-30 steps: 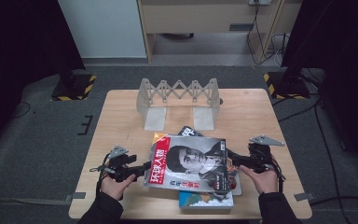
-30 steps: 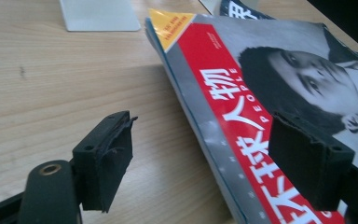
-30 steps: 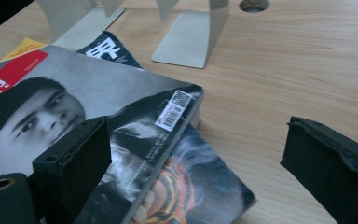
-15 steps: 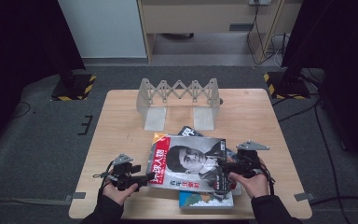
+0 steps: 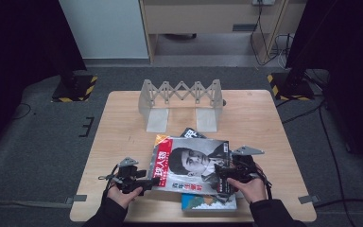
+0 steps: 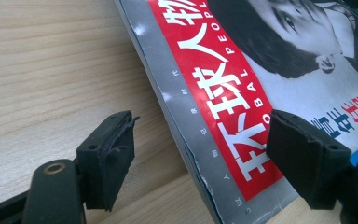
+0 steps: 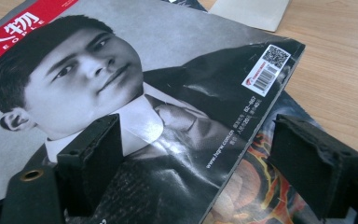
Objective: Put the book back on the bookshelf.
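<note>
Accordion-style grey book rack (image 5: 182,101) stands at the far middle of the wooden counter (image 5: 123,123), its two flat end plates resting on the surface; its slots hold nothing. Top magazine (image 5: 191,163) lies flat at the near middle of the counter, slightly askew, on a small stack: a dark-covered magazine (image 5: 192,133) pokes out at its far edge, and a blue-and-white book (image 5: 208,202) shows under its near edge. Cover carries a black-and-white portrait of a person in suit and tie, a red band with large white characters and "PEOPLE" down the left side, a grey spine strip, and a barcode sticker with a QR code at the far right corner. Spine edge looks scuffed and chipped in the left gripper view. Left tongs (image 5: 147,180), held in the person's left hand, sit at the magazine's near left corner, jaws apart, straddling the spine edge (image 6: 186,135) without pressing on it. Right tongs (image 5: 221,174), in the right hand, sit over the near right corner; jaws have just been closing, with the cover's right edge (image 7: 242,140) between them, pads not yet on the paper. An orange-patterned cover (image 7: 249,182) shows beneath that edge.
</note>
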`<action>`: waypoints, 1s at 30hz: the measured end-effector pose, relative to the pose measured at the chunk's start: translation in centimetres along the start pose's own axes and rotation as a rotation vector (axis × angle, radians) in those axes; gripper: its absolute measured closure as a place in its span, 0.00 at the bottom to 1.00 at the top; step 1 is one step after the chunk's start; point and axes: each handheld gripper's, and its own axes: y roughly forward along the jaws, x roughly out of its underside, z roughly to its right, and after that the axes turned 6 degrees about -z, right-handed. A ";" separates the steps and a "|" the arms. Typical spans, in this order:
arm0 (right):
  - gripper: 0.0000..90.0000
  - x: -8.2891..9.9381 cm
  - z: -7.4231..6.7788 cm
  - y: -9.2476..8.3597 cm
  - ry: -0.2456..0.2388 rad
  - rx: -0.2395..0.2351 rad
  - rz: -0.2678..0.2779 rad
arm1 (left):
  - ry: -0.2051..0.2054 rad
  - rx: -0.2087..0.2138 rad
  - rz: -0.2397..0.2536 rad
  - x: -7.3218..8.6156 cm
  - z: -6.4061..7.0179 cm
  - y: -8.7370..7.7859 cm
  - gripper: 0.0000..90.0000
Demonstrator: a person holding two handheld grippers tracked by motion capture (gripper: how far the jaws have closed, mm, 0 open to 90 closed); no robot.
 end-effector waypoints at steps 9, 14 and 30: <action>0.19 0.1 -0.1 0.2 -0.004 -0.004 0.008 | -0.067 0.119 -0.040 0.0 -0.5 1.3 0.21; 0.19 0.1 -0.1 0.3 -0.010 -0.002 0.010 | -0.096 0.206 -0.054 0.0 -0.6 1.3 0.31; 0.17 0.3 -0.1 0.3 -0.016 -0.007 0.014 | -0.147 0.328 0.088 -1.4 0.6 -0.6 0.61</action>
